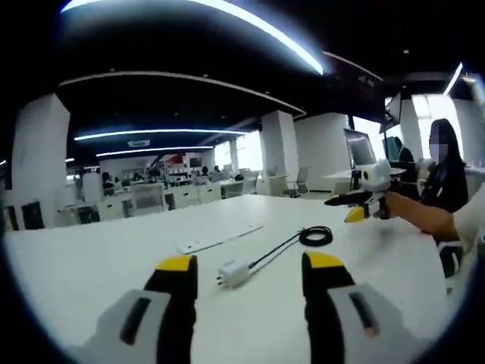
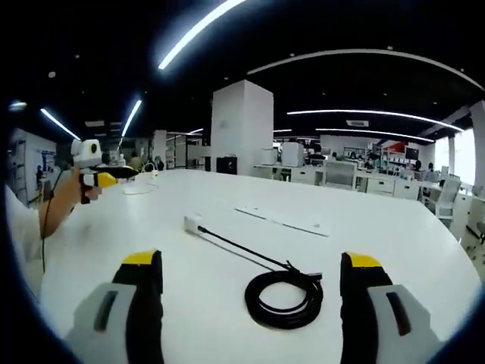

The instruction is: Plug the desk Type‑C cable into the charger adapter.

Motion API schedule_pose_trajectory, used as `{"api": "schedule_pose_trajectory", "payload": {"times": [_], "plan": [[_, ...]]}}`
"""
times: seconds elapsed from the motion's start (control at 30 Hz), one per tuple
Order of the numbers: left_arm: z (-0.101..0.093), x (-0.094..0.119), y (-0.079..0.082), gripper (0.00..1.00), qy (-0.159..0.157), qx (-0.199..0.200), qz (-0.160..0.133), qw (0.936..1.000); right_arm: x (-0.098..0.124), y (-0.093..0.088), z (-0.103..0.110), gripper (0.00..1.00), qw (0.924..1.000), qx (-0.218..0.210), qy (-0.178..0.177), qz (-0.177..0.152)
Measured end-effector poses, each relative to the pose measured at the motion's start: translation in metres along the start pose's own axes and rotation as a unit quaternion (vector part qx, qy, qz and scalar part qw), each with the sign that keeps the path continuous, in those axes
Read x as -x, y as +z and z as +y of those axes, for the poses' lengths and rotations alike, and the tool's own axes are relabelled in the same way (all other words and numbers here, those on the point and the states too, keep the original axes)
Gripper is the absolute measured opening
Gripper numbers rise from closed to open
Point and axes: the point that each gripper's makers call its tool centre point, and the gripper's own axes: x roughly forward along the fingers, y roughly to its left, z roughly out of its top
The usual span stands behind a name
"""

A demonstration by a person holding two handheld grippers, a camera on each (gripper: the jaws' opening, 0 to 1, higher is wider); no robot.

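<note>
Two tools hover over one broad white table (image 1: pixel 91 258), and neither has taken hold of anything, so the job looks to be at its very start: the approach. On the table lies the black Type‑C cable (image 2: pixel 284 297), most of it wound in a loose coil close before the right tool (image 2: pixel 254 284), with one straight run leading away to the white charger adapter (image 1: pixel 233 272). From here I cannot tell whether that end is already seated in the adapter or only lies against it. A flat white strip (image 2: pixel 282 220), perhaps a power strip, rests farther back on the table, well apart from the cable. The left tool (image 1: pixel 250 277) has its yellow-tipped jaws spread wide with the adapter lying just beyond and between them, untouched. The right tool's jaws are likewise spread, the coil sitting between them on the table, not gripped. My guess is that the next move calls for the left tool to lower and close on the adapter's body to steady it, while the right finds the cable's free plug end and not the coil. That small plug will need a square grip, since a skewed hold would spoil the line into the port.
</note>
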Motion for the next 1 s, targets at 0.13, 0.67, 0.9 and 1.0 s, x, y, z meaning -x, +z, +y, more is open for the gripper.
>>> {"api": "schedule_pose_trajectory", "payload": {"times": [0.13, 0.67, 0.9, 1.0], "plan": [[-0.005, 0.01, 0.0, 0.59, -0.011, 0.007, -0.004, 0.9999, 0.007, 0.015, 0.01, 1.0, 0.9999, 0.007, 0.007, -0.01], [-0.02, 0.025, 0.006, 0.65, -0.032, 0.011, -0.025, 0.9991, 0.027, 0.037, 0.056, 1.0, 0.998, 0.003, 0.045, -0.043], [-0.029, 0.031, 0.003, 0.68, -0.046, 0.011, -0.027, 0.9985, 0.046, 0.039, 0.07, 1.0, 0.9964, -0.01, 0.051, -0.067], [-0.037, 0.036, -0.005, 0.69, -0.053, 0.011, -0.022, 0.9983, 0.057, 0.035, 0.076, 1.0, 0.9953, -0.021, 0.051, -0.079]]}}
